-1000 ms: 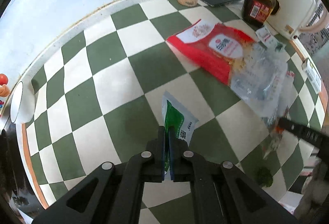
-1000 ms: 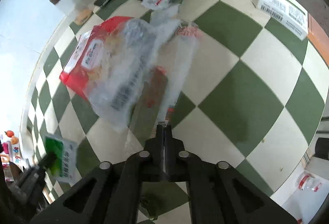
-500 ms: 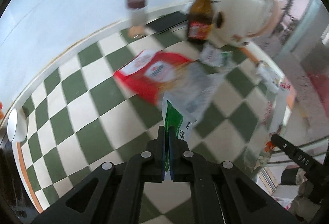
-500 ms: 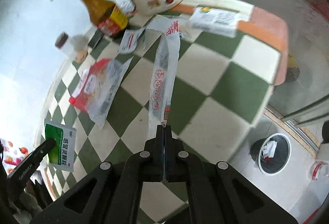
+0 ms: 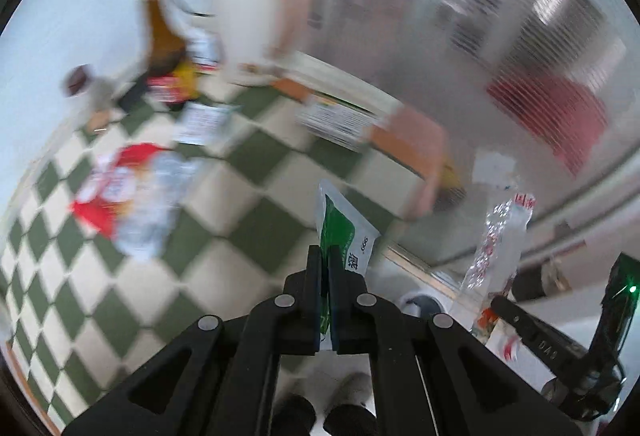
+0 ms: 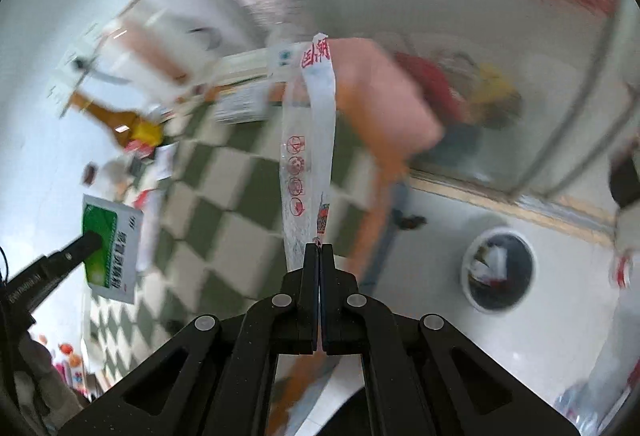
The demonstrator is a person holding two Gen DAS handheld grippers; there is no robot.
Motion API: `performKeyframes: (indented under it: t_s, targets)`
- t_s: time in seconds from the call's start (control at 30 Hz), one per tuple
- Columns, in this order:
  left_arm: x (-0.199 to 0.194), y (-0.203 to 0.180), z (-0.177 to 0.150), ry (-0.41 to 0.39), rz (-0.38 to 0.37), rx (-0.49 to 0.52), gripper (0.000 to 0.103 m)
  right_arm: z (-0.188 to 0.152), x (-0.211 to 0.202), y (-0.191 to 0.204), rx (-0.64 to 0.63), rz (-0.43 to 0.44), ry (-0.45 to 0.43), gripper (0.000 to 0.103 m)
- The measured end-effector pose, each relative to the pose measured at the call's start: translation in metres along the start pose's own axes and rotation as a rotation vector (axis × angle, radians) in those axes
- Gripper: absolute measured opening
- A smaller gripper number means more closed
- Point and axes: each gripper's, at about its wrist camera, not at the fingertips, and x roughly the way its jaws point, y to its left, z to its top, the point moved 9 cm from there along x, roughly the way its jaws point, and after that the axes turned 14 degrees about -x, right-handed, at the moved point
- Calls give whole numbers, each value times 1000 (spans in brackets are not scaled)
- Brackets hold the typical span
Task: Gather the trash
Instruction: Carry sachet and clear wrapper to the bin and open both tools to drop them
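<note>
Hanging from the closed jaws of the left gripper (image 5: 325, 276), the green and white sachet (image 5: 340, 232) now shows against the corner of the table and the floor beyond it; a second ago it was over the middle of the checkered tablecloth (image 5: 132, 284). The right gripper (image 6: 320, 260) is also pinched shut, on the lower end of a long clear wrapper with red print (image 6: 308, 151), which stands up in front of its camera. Both pieces have been carried off the table top and toward its edge, and both views are blurred by this swing.

In my judgement the pick-up of these two pieces is finished and the transport to the bin is in progress. The white trash bin (image 6: 466, 272) stands on the floor right of the wrapper in the right wrist view, with some rubbish already inside, and it was smaller half a second ago.

More trash waits on the table: a red packet (image 5: 116, 187) with a clear bag (image 5: 160, 195) on it, well apart from both grippers.

The orange table edge (image 6: 384, 191) runs just beside the wrapper. Past it the floor (image 6: 540, 348) looks open around the bin. A clear bottle (image 6: 580, 404) lies low on the right, away from the bin.
</note>
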Motion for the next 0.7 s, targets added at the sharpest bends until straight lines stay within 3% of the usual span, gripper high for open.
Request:
performKeyframes:
  t_s: [0.23, 0.37, 0.53, 0.7]
  targets:
    - [76, -124, -70, 148, -51, 190, 0, -67, -7, -150, 217, -115, 59, 0]
    - [136, -180, -123, 237, -56, 272, 0, -117, 9, -229, 330, -161, 123, 0]
    - [219, -217, -184, 338, -37, 332, 0, -175, 50, -309, 435, -180, 202, 0]
    - [332, -229, -256, 486, -10, 365, 1, -233, 126, -373, 514, -147, 297, 0]
